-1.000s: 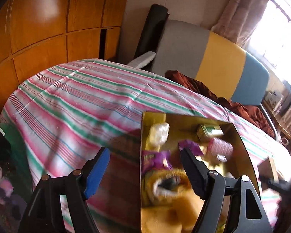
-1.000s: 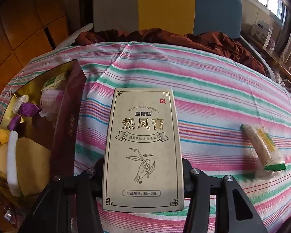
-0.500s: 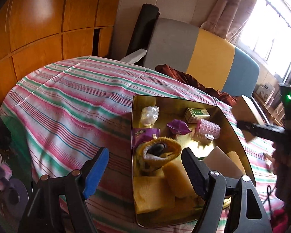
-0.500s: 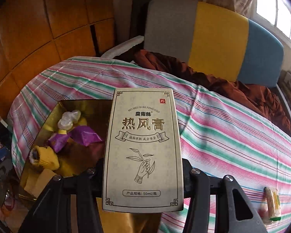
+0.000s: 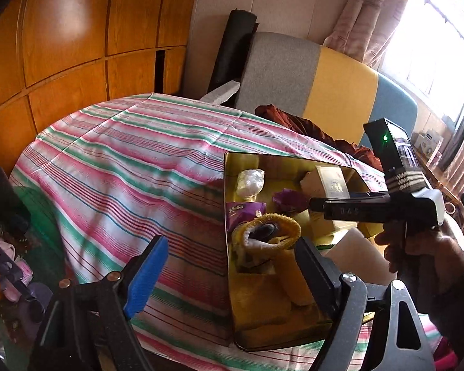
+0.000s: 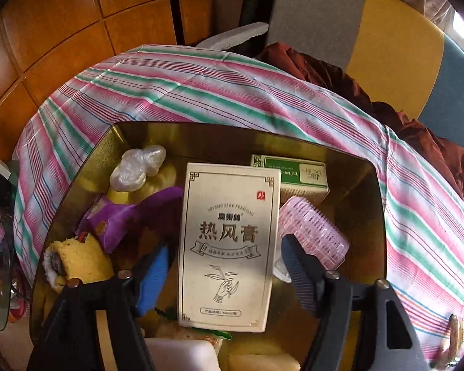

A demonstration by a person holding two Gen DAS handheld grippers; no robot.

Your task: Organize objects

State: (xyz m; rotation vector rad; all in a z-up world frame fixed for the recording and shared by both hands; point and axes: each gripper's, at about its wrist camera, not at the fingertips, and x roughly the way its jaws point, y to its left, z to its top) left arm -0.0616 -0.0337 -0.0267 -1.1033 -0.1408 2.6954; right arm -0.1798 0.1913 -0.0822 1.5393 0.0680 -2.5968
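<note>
cream box [image 6: 229, 247] stands lengthwise between the just-opened right tool [image 6: 225, 275] pads; left tool [image 5: 232, 266] wide, empty.

right jaws opened, releasing cream box [image 6: 229, 247] over tin [image 6: 377, 185].

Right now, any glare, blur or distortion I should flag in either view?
Left wrist: window blown out, tablecloth stripes bowed by fisheye. Right wrist: evenly lit, box print sharp, tin walls shiny, corners vignetted.
</note>
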